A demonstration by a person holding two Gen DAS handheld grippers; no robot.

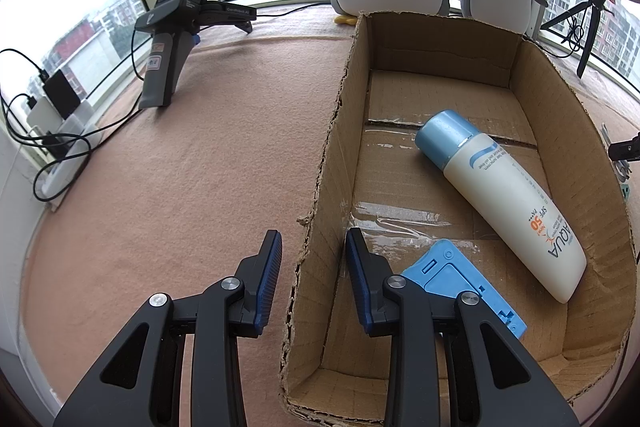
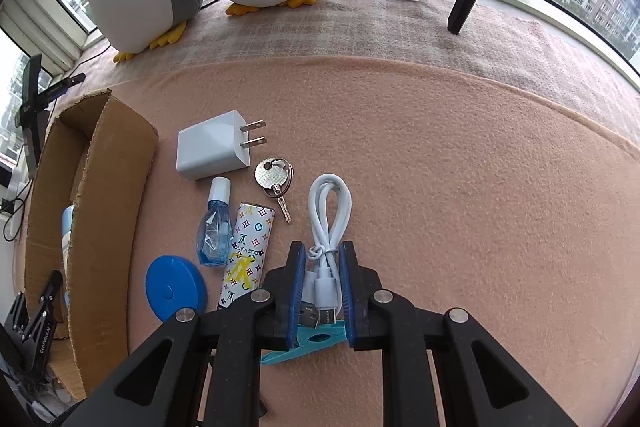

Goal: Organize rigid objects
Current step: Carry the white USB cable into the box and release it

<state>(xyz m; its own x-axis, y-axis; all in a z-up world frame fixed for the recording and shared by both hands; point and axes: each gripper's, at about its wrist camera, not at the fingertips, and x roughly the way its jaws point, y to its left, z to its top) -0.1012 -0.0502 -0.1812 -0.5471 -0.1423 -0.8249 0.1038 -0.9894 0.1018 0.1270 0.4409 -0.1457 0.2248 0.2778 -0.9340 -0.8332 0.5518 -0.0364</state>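
- Cardboard box (image 1: pixel 532 115) open-topped on the pink-covered counter (image 1: pixel 180 167), serving as the collecting bin: sunscreen bottle (image 1: pixel 500 203) lying on its side on the box floor, blue flat case (image 1: pixel 464 283) just beside it at the near end.
- Left tongs (image 1: pixel 312 275) spread about halfway, straddling the box's near-left wall with one pad outside and one inside; nothing gripped, no clear contact with the cardboard. Likely poised to steady the box, judging by the placement.
- Still outside, clustered just right of the box: white charger plug (image 2: pixel 214 151), key on a ring (image 2: pixel 274 183), small blue dropper bottle (image 2: pixel 216 227), patterned slim case (image 2: pixel 246 255), blue round disc (image 2: pixel 174 287), teal clip (image 2: pixel 308 343).
- White USB cable (image 2: pixel 330 223) coiled and tied, lying lengthwise between the pads of the right tongs (image 2: pixel 322 291).
- Right tongs narrowed around the cable's plug end, pads just beside it on both sides; firm clamp or near-touch, cannot tell.
- Probable step: picking up the cable for the box.
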